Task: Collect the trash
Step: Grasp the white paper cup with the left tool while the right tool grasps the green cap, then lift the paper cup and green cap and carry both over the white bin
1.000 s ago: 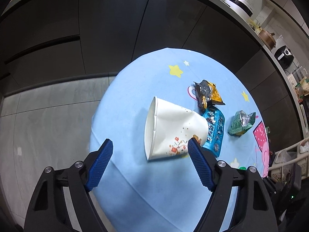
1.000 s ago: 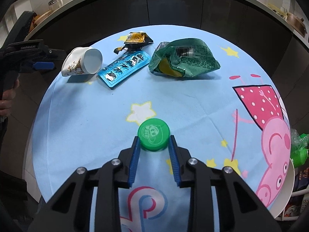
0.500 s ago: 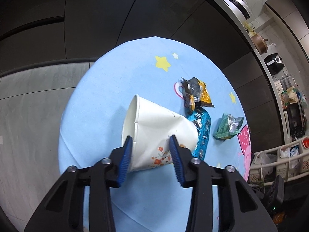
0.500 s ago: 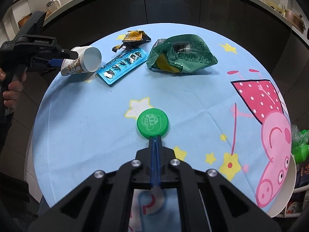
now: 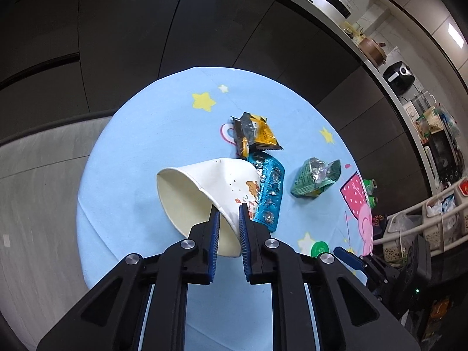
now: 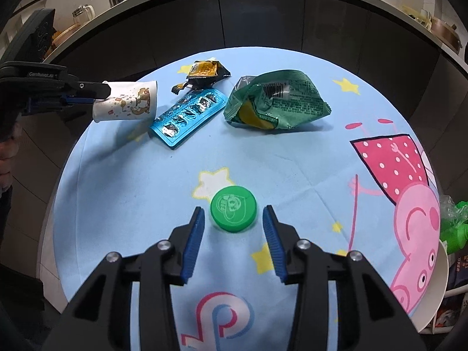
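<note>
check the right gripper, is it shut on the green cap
No, the right gripper is open, its fingers either side of the green cap.

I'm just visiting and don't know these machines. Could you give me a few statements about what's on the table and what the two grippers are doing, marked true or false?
1. The left gripper pinches the paper cup by its rim. True.
2. The right gripper grips the green cap. False: it is open, fingers either side of the cap.
3. The green bag is in a bin. False: it lies on the blue tablecloth.
4. A blue pill pack lies beside the cup. True.
</note>
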### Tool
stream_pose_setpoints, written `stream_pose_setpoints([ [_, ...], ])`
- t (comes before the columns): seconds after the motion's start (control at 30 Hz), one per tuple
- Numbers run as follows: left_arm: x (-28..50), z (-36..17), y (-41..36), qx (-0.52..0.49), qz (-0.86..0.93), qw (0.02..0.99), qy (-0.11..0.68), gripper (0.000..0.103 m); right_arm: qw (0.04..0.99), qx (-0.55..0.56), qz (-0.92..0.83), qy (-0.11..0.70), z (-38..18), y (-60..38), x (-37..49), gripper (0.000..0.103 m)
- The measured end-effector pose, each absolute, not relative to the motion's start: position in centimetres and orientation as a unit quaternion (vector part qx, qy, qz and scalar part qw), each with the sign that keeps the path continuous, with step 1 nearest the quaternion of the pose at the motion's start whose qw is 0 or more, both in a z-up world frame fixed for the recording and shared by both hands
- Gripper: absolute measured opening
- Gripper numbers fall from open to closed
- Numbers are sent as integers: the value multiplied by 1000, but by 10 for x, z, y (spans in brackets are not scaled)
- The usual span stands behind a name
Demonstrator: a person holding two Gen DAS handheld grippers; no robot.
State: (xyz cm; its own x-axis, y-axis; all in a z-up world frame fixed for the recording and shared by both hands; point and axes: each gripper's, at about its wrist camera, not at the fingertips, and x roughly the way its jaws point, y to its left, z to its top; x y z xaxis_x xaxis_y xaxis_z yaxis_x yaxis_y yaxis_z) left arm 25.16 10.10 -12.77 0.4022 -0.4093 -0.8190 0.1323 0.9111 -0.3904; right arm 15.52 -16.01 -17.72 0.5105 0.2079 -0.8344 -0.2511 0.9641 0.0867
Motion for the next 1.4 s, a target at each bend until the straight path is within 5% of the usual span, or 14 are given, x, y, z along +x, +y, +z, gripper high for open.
stream_pose_setpoints([
  [0.17,251,-128,98,-129,-161,827,524,14,869,-36,133,476,-182,-150,162,42],
  [0.27,254,-133,98,-136,-156,822,530,14,869,-36,131,476,-180,-150,162,25],
  [0.3,255,-135,98,-141,-155,820,532,14,868,-35,132,477,-180,-151,162,4],
  [0.6,249,-130,90,-126,-147,829,525,3,866,-23,143,478,-179,-156,152,7],
  [0.73,241,-114,91,-121,-144,842,506,3,871,-26,139,470,-177,-155,151,40],
  [1.4,222,-85,86,-94,-151,859,480,3,878,-46,150,453,-178,-138,158,36],
])
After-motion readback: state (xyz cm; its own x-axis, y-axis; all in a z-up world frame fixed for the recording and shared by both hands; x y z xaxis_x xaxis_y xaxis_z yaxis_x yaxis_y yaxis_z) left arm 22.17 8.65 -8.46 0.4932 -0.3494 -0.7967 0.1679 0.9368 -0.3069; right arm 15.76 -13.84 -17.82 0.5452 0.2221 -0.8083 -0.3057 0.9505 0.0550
